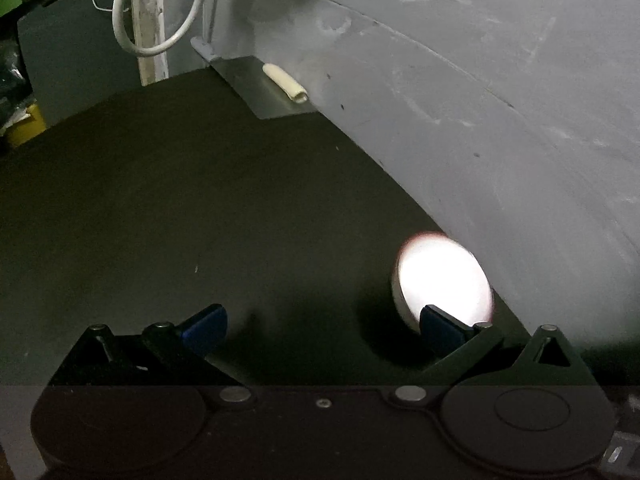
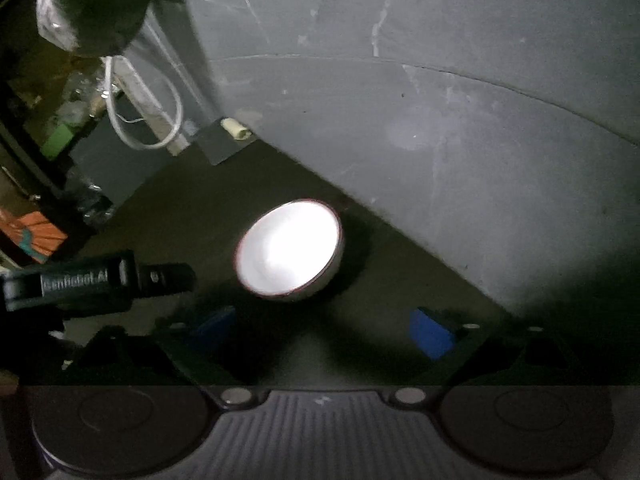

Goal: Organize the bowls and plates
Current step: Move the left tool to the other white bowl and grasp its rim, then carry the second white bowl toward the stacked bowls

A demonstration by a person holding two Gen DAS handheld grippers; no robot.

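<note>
A single white bowl [image 2: 289,250] with a thin dark-red rim sits upright on the dark countertop [image 2: 192,216], near the grey wall [image 2: 440,140] that runs along the far right. It looks empty, though glare washes out its inside. No plate and no second bowl shows in either view, so whether anything has already been stacked or put away cannot be told.

The right gripper [image 2: 324,332] hangs near the bowl with its blue pads spread wide and nothing between them; the bowl lies just beyond the fingertips, untouched. The left gripper [image 1: 324,328] is also fully spread and empty. In its own view the bowl [image 1: 442,276] lies at the right, partly behind the right-hand pad [image 1: 440,330], and contact there cannot be judged.

Judging by this, the organizing is at an early or in-between point: the bowl stands loose on the counter, not gripped, and picking it up and placing it remains to do.

At the far left a flat metal sheet [image 1: 268,88] with a pale tube [image 1: 286,82] on it lies against the wall, beside a looped white cable [image 1: 160,12].
</note>
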